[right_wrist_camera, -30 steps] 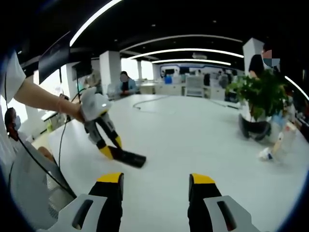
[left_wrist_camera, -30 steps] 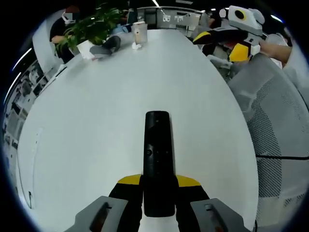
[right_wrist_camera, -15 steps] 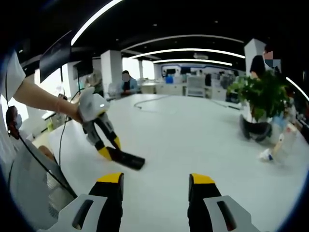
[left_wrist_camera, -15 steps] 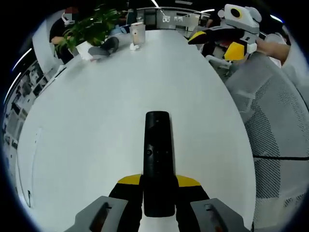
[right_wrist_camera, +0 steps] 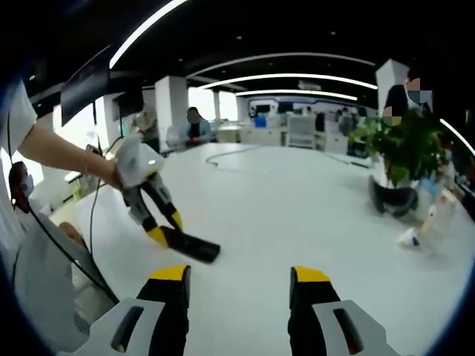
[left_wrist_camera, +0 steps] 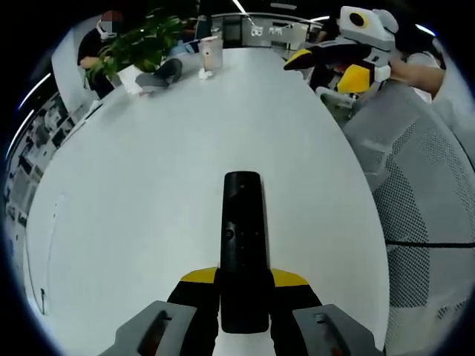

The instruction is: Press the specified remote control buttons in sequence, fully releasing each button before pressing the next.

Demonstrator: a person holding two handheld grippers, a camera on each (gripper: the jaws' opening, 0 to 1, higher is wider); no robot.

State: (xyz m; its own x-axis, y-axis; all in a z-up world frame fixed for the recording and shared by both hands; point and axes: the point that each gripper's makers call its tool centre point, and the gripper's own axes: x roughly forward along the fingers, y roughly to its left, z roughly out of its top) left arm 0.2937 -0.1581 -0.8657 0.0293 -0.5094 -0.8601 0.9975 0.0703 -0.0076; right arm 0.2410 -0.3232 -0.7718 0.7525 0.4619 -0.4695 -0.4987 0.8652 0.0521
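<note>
Open-plan office. Long white table (right_wrist_camera: pixel 297 215) with a potted plant (right_wrist_camera: pixel 401 159) at its far side. White mesh chair (left_wrist_camera: pixel 423 193) alongside. Curved ceiling light strips (right_wrist_camera: pixel 289 78), white columns (right_wrist_camera: pixel 169 104), desks behind.

White table (left_wrist_camera: pixel 148 193) with potted plant (left_wrist_camera: pixel 141 44)

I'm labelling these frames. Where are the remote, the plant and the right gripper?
remote (left_wrist_camera: pixel 242 245), left gripper view, middle of its button face.
plant (right_wrist_camera: pixel 403 145), right gripper view, its leaves.
right gripper (right_wrist_camera: pixel 237 285), right gripper view, midway between its yellow fingertips.
</note>
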